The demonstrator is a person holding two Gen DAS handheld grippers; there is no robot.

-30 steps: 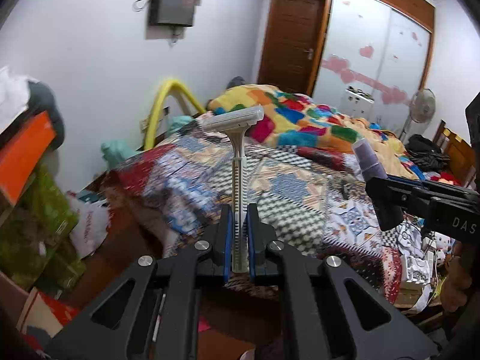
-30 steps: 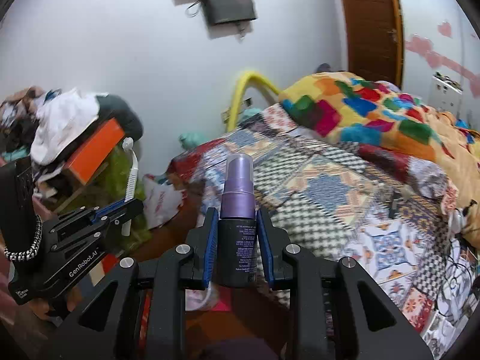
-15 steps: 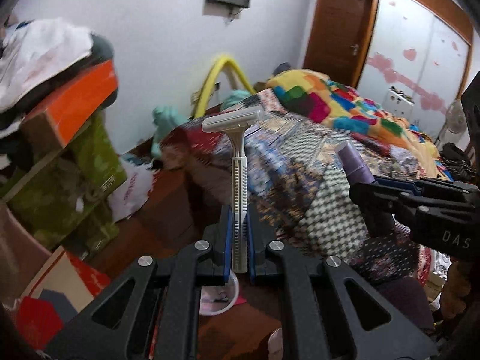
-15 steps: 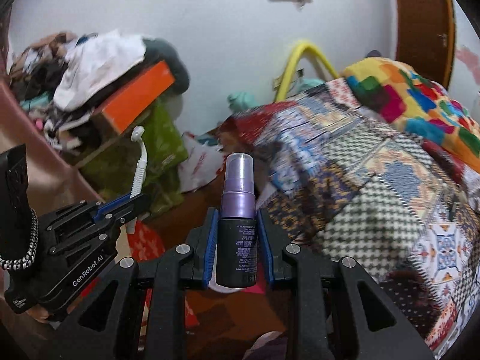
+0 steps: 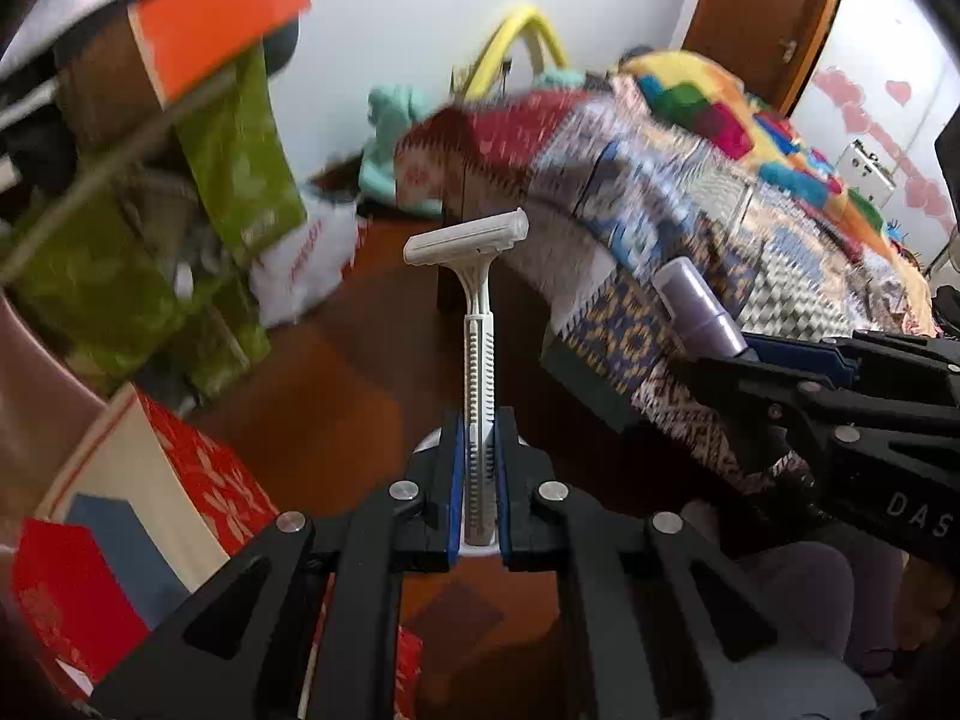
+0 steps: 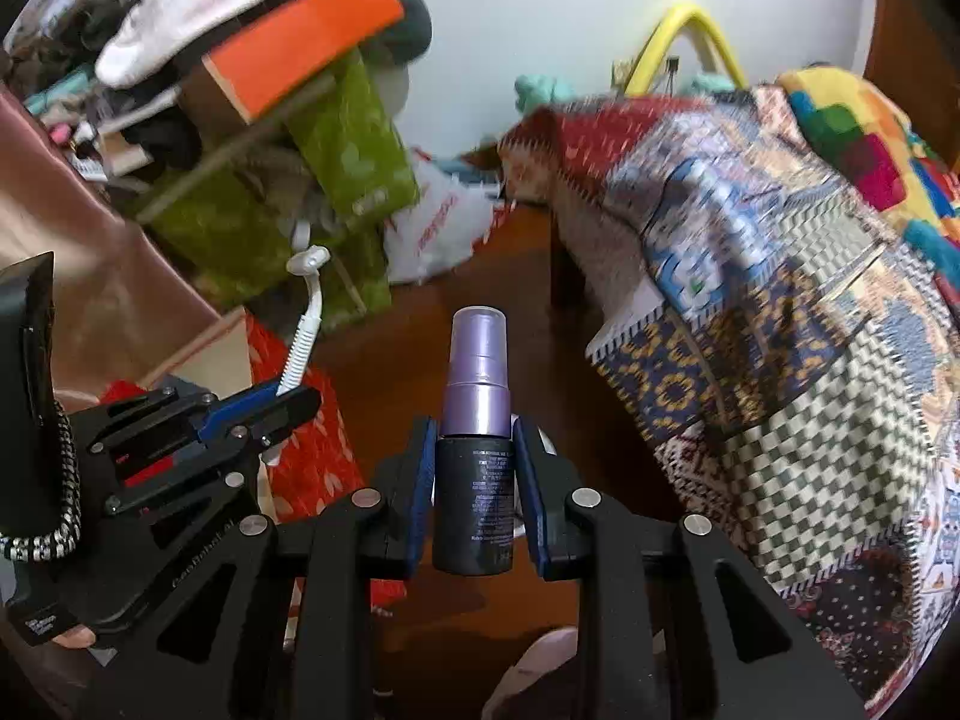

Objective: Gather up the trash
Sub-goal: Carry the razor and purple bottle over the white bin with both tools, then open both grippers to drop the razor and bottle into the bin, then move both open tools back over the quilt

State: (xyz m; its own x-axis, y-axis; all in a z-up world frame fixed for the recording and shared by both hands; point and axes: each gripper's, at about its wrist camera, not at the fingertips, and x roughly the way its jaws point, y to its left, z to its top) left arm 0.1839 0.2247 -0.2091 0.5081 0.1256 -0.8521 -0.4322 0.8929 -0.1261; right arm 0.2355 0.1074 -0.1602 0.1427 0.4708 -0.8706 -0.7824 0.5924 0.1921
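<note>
My left gripper [image 5: 479, 468] is shut on a white disposable razor [image 5: 479, 324], held upright with its head up, above the brown floor. My right gripper [image 6: 474, 480] is shut on a small dark spray bottle with a purple cap [image 6: 476, 438], also upright. The right gripper shows at the right in the left wrist view [image 5: 828, 378], with the bottle's purple cap [image 5: 696, 306] sticking out. The left gripper with the razor [image 6: 303, 324] shows at the left in the right wrist view. A white round rim [image 5: 429, 441] peeks from behind the left fingers; I cannot tell what it is.
A bed with a patchwork cover [image 6: 780, 276] fills the right. At left stand green boxes [image 6: 354, 138], an orange box [image 6: 306, 36], a white plastic bag [image 6: 438, 228] and red patterned boxes [image 5: 198, 474]. Brown floor [image 5: 336, 384] lies between them.
Both grippers have swung left and tilted down, from facing the bed top to facing the floor beside the bed and the stacked boxes. Both still hold their items.
</note>
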